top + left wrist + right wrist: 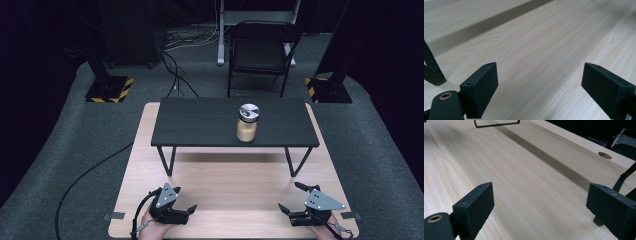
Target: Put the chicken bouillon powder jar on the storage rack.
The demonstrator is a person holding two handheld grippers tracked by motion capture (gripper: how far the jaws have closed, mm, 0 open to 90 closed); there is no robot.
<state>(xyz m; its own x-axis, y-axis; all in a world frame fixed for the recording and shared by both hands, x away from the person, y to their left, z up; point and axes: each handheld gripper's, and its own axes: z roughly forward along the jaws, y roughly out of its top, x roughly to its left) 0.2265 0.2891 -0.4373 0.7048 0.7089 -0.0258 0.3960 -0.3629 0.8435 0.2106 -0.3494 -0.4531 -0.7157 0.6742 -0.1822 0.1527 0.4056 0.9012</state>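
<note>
Counts: 1 light wood bench (225,185); 1 small black shelf (210,122) standing on it; 1 jar (247,123) w/ metal lid, on that shelf. 2 tongs: left (186,209), right (290,199). Behind: 1 black folding chair (261,52), 2 black stand bases w/ yellow-black hazard stripes (106,89).

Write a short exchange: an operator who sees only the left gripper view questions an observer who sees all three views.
Operator: I see bare wood between my open jaws. Is there anything to pick up?
Observer: A lidded jar stands on the black shelf, near its front edge.
Operator: How is the other gripper?
Observer: The right gripper is open, low over the table near its right front corner.
</note>
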